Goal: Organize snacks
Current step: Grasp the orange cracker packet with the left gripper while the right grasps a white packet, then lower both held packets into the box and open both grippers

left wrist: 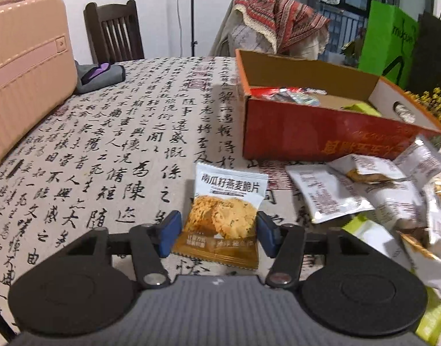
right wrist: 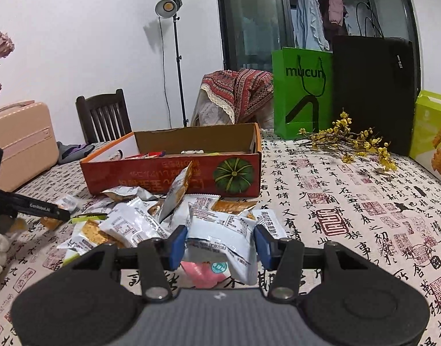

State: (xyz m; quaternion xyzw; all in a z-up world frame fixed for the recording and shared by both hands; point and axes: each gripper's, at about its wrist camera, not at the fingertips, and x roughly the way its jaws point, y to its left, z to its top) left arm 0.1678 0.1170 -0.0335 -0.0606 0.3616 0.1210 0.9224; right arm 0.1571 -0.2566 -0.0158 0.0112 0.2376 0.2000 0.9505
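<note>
We've got both grippers, left (left wrist: pixel 219 232) & right (right wrist: pixel 220 243), pinched on a snack packet (left wrist: pixel 224 216) each w/ edge-only grips, so slick foil could slip en route to the box (left wrist: pixel 321 132).

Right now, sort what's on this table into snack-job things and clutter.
For the job:
- oat crisp packet between the left gripper's fingers
- white packet in the right gripper
- packet pile
- red box

Just lying about:
- pink case
- green bag
- black bag
- yellow flower sprig

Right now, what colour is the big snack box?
The snack box is red with an orange rim, clearest in the right wrist view.
</note>
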